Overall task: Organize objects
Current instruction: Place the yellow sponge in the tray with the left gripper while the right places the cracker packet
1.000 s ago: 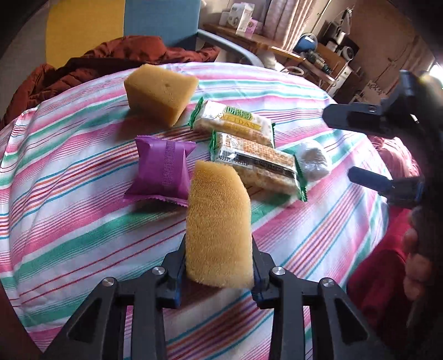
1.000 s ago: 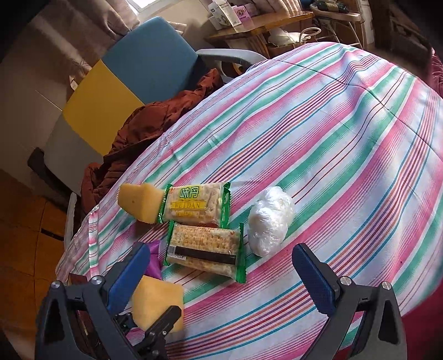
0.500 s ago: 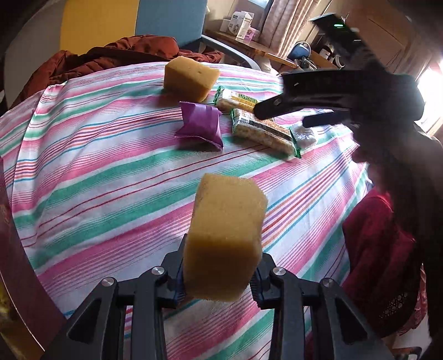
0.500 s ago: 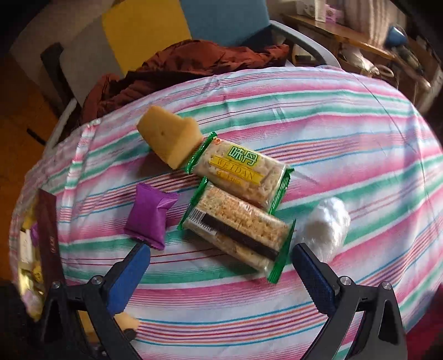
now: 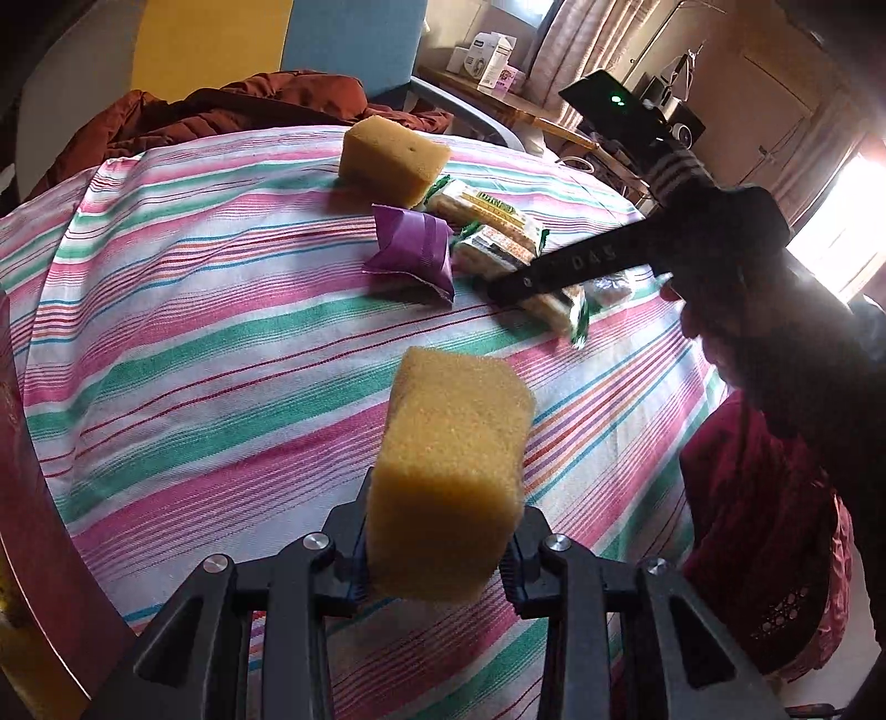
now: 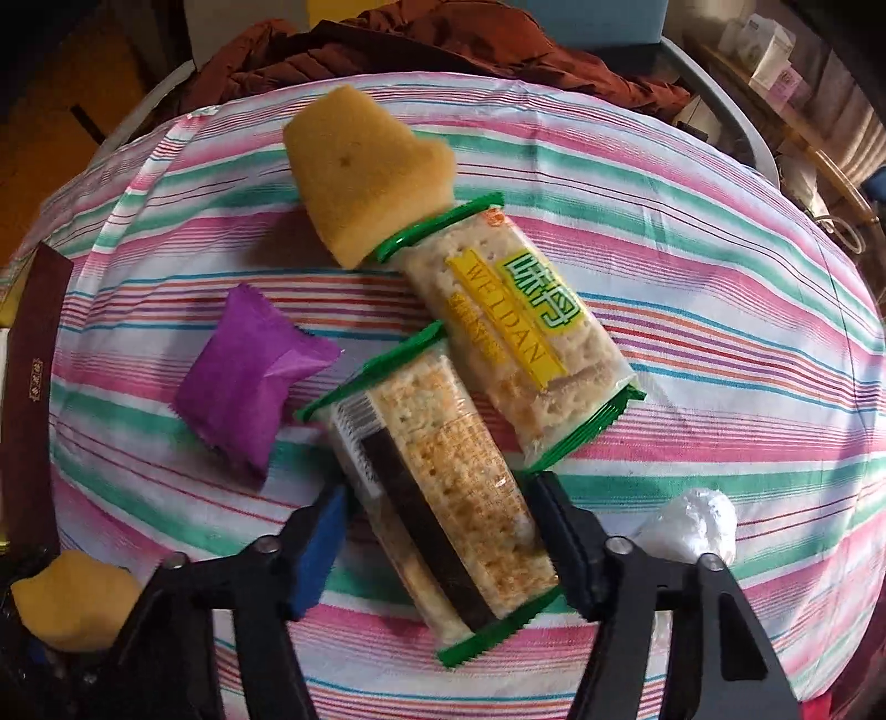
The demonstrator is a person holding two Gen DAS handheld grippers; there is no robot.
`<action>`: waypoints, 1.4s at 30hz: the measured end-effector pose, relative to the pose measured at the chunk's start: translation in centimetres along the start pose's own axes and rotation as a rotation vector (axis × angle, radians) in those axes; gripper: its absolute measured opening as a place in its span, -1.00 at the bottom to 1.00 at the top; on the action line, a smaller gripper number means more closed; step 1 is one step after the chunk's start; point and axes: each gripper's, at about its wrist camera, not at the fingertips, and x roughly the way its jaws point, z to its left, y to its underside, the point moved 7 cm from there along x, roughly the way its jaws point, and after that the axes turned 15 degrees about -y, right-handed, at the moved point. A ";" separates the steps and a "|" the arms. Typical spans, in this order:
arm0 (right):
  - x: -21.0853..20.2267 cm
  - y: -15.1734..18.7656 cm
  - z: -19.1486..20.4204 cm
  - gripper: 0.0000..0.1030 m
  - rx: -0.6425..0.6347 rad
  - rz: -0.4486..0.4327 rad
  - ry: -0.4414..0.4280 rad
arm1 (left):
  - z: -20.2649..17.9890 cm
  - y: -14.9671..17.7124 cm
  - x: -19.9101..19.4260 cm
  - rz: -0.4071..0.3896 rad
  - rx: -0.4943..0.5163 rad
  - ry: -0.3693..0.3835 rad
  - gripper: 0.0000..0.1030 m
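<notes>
My left gripper [image 5: 437, 559] is shut on a yellow sponge block [image 5: 448, 471] and holds it above the striped tablecloth [image 5: 194, 360]. My right gripper [image 6: 437, 526] straddles the nearer cracker packet [image 6: 437, 498], its jaws close on both sides; the grip looks closed on it. A second cracker packet [image 6: 520, 332] lies just beyond, touching a second yellow sponge [image 6: 365, 171]. A purple packet [image 6: 243, 382] lies to the left. A white plastic ball [image 6: 692, 526] sits to the right. The right gripper shows in the left wrist view [image 5: 531, 282] over the packets.
A dark red box [image 6: 27, 387] stands at the table's left edge. A red-brown jacket [image 5: 238, 105] lies over a blue and yellow chair [image 5: 277, 39] behind the table. A cluttered shelf [image 5: 498, 72] stands at the back right.
My right gripper has come down and closed in around the nearer cracker packet. My left gripper has stayed back near the table's front edge with the sponge.
</notes>
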 end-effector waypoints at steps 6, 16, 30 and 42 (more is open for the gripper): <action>-0.3 2.9 1.8 -0.05 0.044 -0.021 -0.009 | 0.2 0.9 -0.4 -0.008 0.006 -0.020 -0.31; -0.6 4.7 1.9 0.01 0.075 -0.098 -0.024 | -0.1 2.8 -1.8 -0.017 0.024 -0.072 -0.32; -2.1 3.8 2.1 -0.10 0.162 -0.151 -0.086 | 0.5 2.6 -7.6 -0.133 0.021 -0.075 -0.32; -5.2 7.1 6.5 -0.10 0.252 -0.249 -0.276 | 4.6 2.3 -12.9 -0.236 -0.087 -0.100 -0.32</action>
